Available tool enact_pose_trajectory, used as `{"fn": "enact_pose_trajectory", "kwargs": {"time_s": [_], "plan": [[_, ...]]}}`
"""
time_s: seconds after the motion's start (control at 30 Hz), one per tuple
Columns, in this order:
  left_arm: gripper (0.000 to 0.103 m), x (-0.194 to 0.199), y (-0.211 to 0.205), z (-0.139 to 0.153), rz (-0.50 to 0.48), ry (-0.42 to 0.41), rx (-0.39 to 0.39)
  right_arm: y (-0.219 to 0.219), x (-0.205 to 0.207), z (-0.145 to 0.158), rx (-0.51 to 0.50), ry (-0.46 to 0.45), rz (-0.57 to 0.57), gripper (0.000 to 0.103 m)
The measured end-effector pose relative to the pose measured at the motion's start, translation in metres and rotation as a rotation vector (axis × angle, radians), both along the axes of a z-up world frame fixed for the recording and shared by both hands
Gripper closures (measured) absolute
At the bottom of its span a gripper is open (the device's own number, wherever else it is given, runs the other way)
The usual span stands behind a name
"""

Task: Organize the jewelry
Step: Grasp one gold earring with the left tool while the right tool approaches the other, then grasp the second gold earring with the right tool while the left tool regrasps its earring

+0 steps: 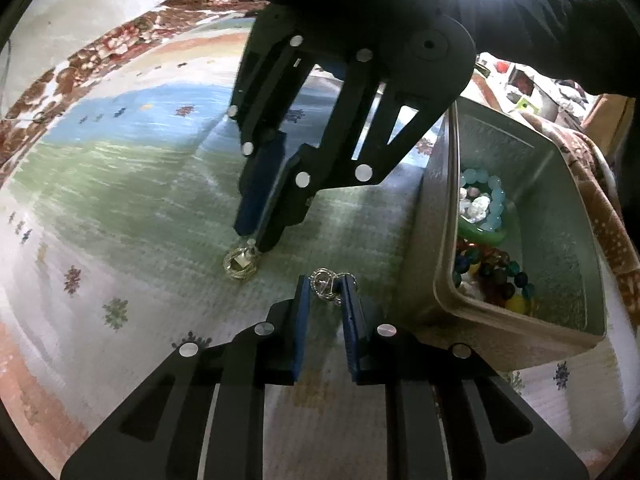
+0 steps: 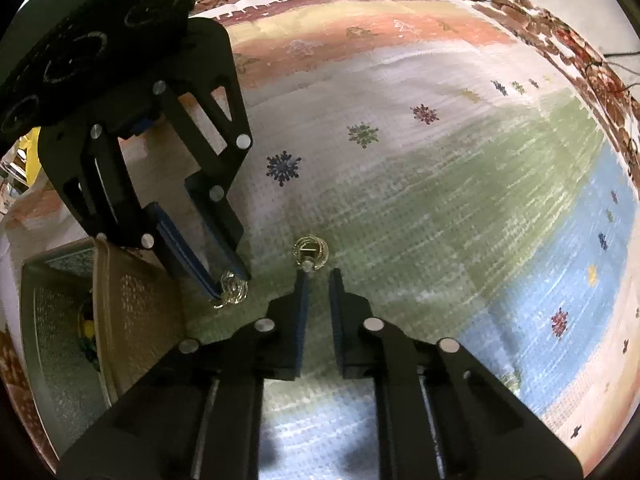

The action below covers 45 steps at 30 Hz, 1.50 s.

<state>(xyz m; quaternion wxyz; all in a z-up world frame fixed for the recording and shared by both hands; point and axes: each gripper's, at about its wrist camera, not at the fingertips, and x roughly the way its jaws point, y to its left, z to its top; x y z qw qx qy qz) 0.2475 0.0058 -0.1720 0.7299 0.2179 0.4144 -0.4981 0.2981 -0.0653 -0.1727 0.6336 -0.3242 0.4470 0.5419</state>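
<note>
My left gripper (image 1: pixel 327 280) is closed around a small silver ring piece (image 1: pixel 326 286), held between its blue pads just above the rug; it also shows in the right wrist view (image 2: pixel 232 292). My right gripper (image 2: pixel 319 274) is slightly open, its fingertips (image 1: pixel 256 240) right at a gold-and-silver ring cluster (image 2: pixel 311 251) lying on the green part of the rug (image 1: pixel 240 267). The jaws do not grip it.
A grey plastic bin (image 1: pixel 440 216) stands to the right of my left gripper, holding bead bracelets (image 1: pixel 486 204) and coloured beads. It shows at the left in the right wrist view (image 2: pixel 116 312). A patterned rug (image 2: pixel 440 184) covers the floor.
</note>
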Motion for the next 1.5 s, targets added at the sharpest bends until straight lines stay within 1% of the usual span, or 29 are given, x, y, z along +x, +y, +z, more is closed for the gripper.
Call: {"fn": "enact_pose_trajectory", "kwargs": {"time_s": [0.13,0.2,0.23,0.37,0.5,0.6,0.63,0.67,0.7,0.77,0.93,1.03,1.1,1.13,1.2,1.27,1.3,1.37,1.47,1.5], "plan": [[0.088,-0.002,0.015,0.005,0.040,-0.009,0.005,0.001,-0.002,0.007,0.015,0.009,0.008,0.090],[0.088,-0.005,0.022,0.006,0.056,-0.010,0.007,0.002,-0.002,0.011,0.027,0.010,0.001,0.080],[0.088,-0.006,0.025,0.006,0.065,-0.012,0.010,0.004,-0.002,0.012,0.028,0.011,-0.004,0.071],[0.088,-0.007,0.029,0.007,0.083,-0.018,0.011,0.012,-0.001,0.009,0.020,0.008,-0.002,0.069],[0.088,-0.008,0.034,0.010,0.104,-0.029,0.007,0.019,-0.003,-0.001,-0.005,-0.006,0.006,0.069],[0.088,-0.007,0.039,0.012,0.138,-0.040,0.008,0.020,-0.003,-0.004,-0.003,-0.012,0.001,0.070],[0.088,-0.008,0.041,0.012,0.153,-0.046,0.007,0.020,-0.002,-0.004,-0.003,-0.013,-0.003,0.072],[0.088,-0.009,0.043,0.013,0.170,-0.052,0.005,0.020,-0.002,-0.005,-0.006,-0.023,-0.012,0.082],[0.088,-0.010,0.044,0.013,0.180,-0.054,0.003,0.020,-0.003,-0.004,-0.003,-0.030,-0.014,0.085],[0.093,-0.012,0.047,0.015,0.197,-0.053,-0.004,0.020,-0.004,-0.004,0.002,-0.039,-0.019,0.085],[0.093,-0.015,0.051,0.019,0.225,-0.050,-0.018,0.017,-0.012,-0.002,0.011,-0.051,-0.017,0.085],[0.093,-0.016,0.048,0.017,0.228,-0.056,-0.001,0.012,-0.014,0.004,0.025,-0.051,-0.033,0.085],[0.093,-0.014,0.045,0.017,0.224,-0.040,0.006,0.010,-0.016,0.009,0.034,-0.055,-0.037,0.085],[0.091,-0.014,0.043,0.016,0.221,-0.036,0.011,0.010,-0.017,0.012,0.038,-0.058,-0.037,0.085],[0.081,-0.013,0.040,0.013,0.216,-0.035,0.030,0.008,-0.018,0.015,0.039,-0.059,-0.038,0.085],[0.060,-0.013,0.036,0.009,0.211,-0.043,0.057,0.006,-0.016,0.016,0.041,-0.064,-0.047,0.085],[0.058,-0.013,0.034,0.006,0.209,-0.042,0.072,0.005,-0.015,0.016,0.039,-0.061,-0.053,0.085],[0.058,-0.015,0.030,0.001,0.199,-0.061,0.091,0.003,-0.013,0.015,0.037,-0.064,-0.064,0.085],[0.058,-0.016,0.032,-0.001,0.210,-0.061,0.074,-0.001,-0.011,0.014,0.033,-0.063,-0.070,0.085],[0.061,-0.016,0.033,-0.001,0.215,-0.063,0.071,-0.002,-0.011,0.014,0.032,-0.064,-0.073,0.085]]}}
